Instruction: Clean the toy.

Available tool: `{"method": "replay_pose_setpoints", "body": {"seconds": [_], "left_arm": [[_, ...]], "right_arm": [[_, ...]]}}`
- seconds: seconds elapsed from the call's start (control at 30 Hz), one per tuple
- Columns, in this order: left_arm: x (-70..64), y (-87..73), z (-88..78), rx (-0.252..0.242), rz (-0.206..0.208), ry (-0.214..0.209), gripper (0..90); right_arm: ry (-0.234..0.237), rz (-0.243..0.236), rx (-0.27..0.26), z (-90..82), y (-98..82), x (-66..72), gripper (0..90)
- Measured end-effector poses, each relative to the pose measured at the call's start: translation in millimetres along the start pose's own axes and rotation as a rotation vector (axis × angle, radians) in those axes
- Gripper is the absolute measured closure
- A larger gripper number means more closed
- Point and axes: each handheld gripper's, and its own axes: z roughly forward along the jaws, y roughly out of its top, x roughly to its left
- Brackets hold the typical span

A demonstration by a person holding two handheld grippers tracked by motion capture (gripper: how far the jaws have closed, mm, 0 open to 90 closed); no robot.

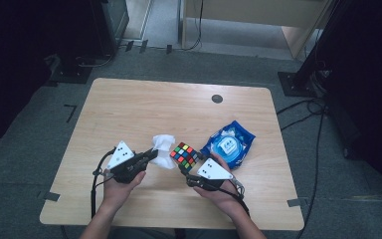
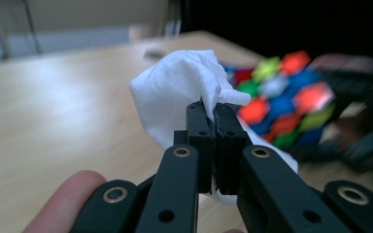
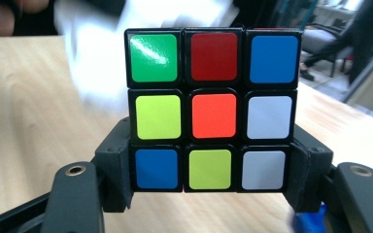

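Note:
A scrambled colour cube (image 1: 184, 155) hangs just above the wooden table (image 1: 129, 109), with my right gripper (image 1: 189, 167) shut on its lower layer. In the right gripper view the cube (image 3: 212, 110) fills the middle, its bottom row clamped between the two black jaws of that gripper (image 3: 209, 174). My left gripper (image 1: 151, 155) is shut on a crumpled white wipe (image 1: 163, 151), which sits right beside the cube's left side. In the left gripper view the wipe (image 2: 179, 92) bunches above the closed jaws of the left gripper (image 2: 212, 114), and the cube (image 2: 281, 97) is blurred behind it.
A blue packet of wipes (image 1: 229, 143) lies on the table to the right of the cube. A dark round grommet (image 1: 217, 98) sits near the table's far edge. Black stands and cables surround the table on the floor.

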Motion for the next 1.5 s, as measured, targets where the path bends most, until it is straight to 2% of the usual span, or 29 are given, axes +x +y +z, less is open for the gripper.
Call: {"method": "replay_pose_setpoints", "body": {"seconds": [0.07, 0.1, 0.17, 0.27, 0.37, 0.47, 0.5, 0.6, 0.73, 0.83, 0.9, 1.0, 1.07, 1.17, 1.23, 1.33, 1.4, 1.43, 1.5], "left_arm": [[-12.0, 6.0, -1.0, -0.043, 0.021, -0.047, 88.5], [-15.8, 7.1, -0.2, -0.049, 0.03, -0.057, 88.5], [-23.8, 8.0, 3.8, -0.053, 0.034, -0.104, 88.4], [-31.7, 5.1, 12.6, -0.016, 0.052, -0.096, 88.4], [-32.0, -0.1, 16.8, -0.016, 0.029, -0.075, 88.3], [-30.7, -1.8, 16.2, -0.016, 0.046, -0.025, 88.3], [-30.7, -1.8, 16.2, -0.016, 0.046, -0.025, 88.3], [-24.7, -5.5, 18.0, 0.02, 0.081, 0.066, 88.4], [-8.3, -11.7, 19.6, 0.085, 0.063, 0.156, 88.4], [3.9, -14.5, 16.2, 0.098, 0.016, 0.19, 88.4], [5.3, -10.4, 10.6, 0.066, -0.012, 0.176, 88.4], [-5.7, 0.7, 4.7, 0.017, -0.005, 0.113, 88.4], [-18.5, 7.9, 3.0, -0.012, 0.02, 0.056, 88.3], [-33.6, 13.2, 4.9, -0.014, 0.062, 0.009, 88.2], [-38.5, 12.5, 7.4, -0.005, 0.07, -0.008, 88.2], [-36.5, 8.3, 9.9, 0.002, 0.06, 0.002, 88.2], [-33.0, 5.7, 10.8, 0.016, 0.06, 0.028, 88.2], [-31.3, 3.6, 11.4, 0.025, 0.079, 0.061, 88.2], [-26.6, -0.4, 12.9, 0.039, 0.085, 0.092, 88.2]], "right_arm": [[0.019, -0.005, 0.003, 3.0, 0.5, 6.5, 34.3], [0.03, -0.004, 0.002, 4.5, 1.2, 10.2, 34.3], [0.043, -0.006, 0.0, 5.8, 2.4, 14.8, 34.3], [0.056, -0.019, -0.006, 6.3, 4.5, 21.9, 34.3], [0.049, -0.037, -0.023, 4.9, 6.9, 25.3, 34.3], [0.03, -0.04, -0.03, 3.7, 8.1, 25.5, 34.4], [0.028, -0.04, -0.031, 3.3, 8.2, 25.3, 34.4], [0.028, -0.051, -0.031, 2.8, 8.0, 25.6, 34.4], [0.031, -0.065, -0.044, 1.0, 9.1, 26.0, 34.4], [0.035, -0.064, -0.068, -0.3, 11.6, 26.0, 34.4], [0.033, -0.071, -0.071, -0.5, 12.1, 25.1, 34.4], [0.032, -0.071, -0.062, 0.3, 10.1, 24.4, 34.4], [0.035, -0.073, -0.057, 1.0, 9.5, 25.3, 34.4], [0.04, -0.08, -0.058, 1.6, 10.4, 28.2, 34.4], [0.039, -0.086, -0.061, 1.2, 11.3, 29.9, 34.4], [0.034, -0.091, -0.059, 0.3, 12.3, 29.8, 34.4], [0.034, -0.088, -0.059, -0.4, 12.2, 29.1, 34.4], [0.035, -0.088, -0.06, -0.6, 12.3, 28.7, 34.4], [0.031, -0.084, -0.065, -1.1, 12.8, 27.2, 34.4]]}}
